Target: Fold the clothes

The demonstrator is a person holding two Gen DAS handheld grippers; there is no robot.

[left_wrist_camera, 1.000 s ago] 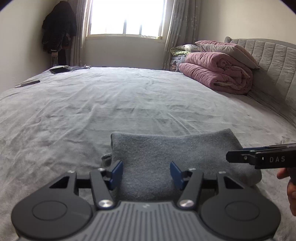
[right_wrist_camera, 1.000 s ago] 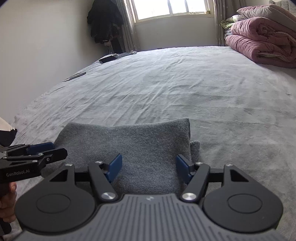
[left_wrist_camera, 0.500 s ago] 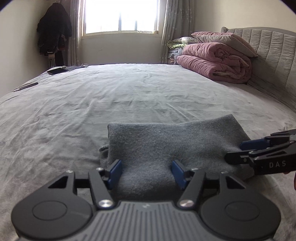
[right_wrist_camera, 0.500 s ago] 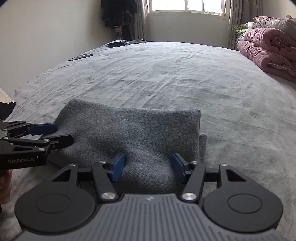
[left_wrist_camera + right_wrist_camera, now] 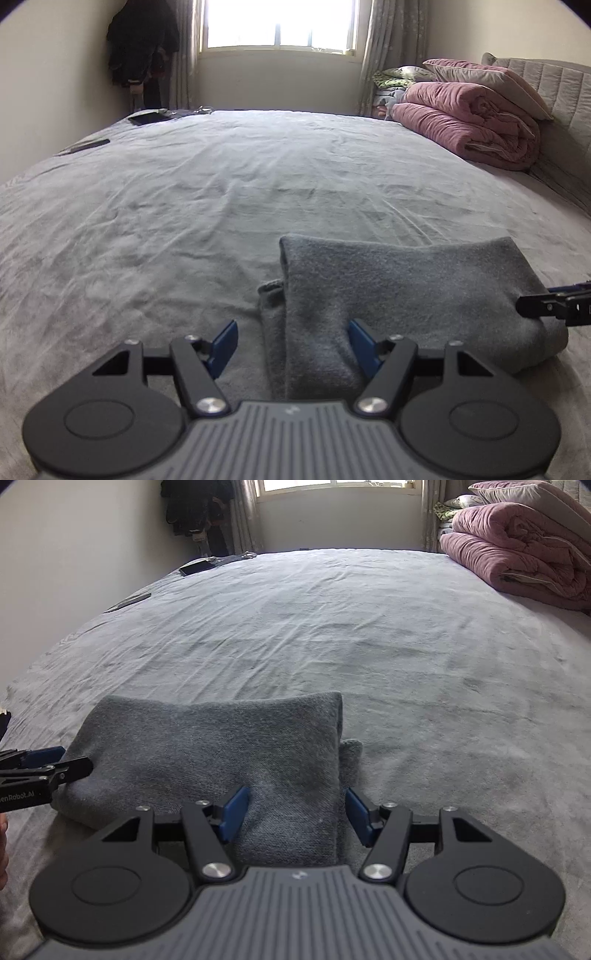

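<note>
A folded grey knit garment [image 5: 406, 295] lies on the grey bed sheet [image 5: 258, 192]. In the left wrist view my left gripper [image 5: 291, 341] is open low over the garment's left edge, with a small flap of cloth sticking out there. In the right wrist view the same garment [image 5: 221, 746] fills the lower left, and my right gripper [image 5: 295, 808] is open, straddling its right edge. Each gripper shows in the other's view at the garment's far end: the right gripper [image 5: 554, 306] and the left gripper [image 5: 44, 768]. Neither holds any cloth.
A rolled pink duvet [image 5: 472, 129] with pillows sits against the padded headboard [image 5: 554, 88] at the right. Flat dark items [image 5: 147, 118] lie at the bed's far left edge. Dark clothes [image 5: 140, 40] hang in the corner by the window.
The left gripper has shifted left to the garment's left edge and the right gripper right to its right edge. Both stayed open. The garment has not moved.
</note>
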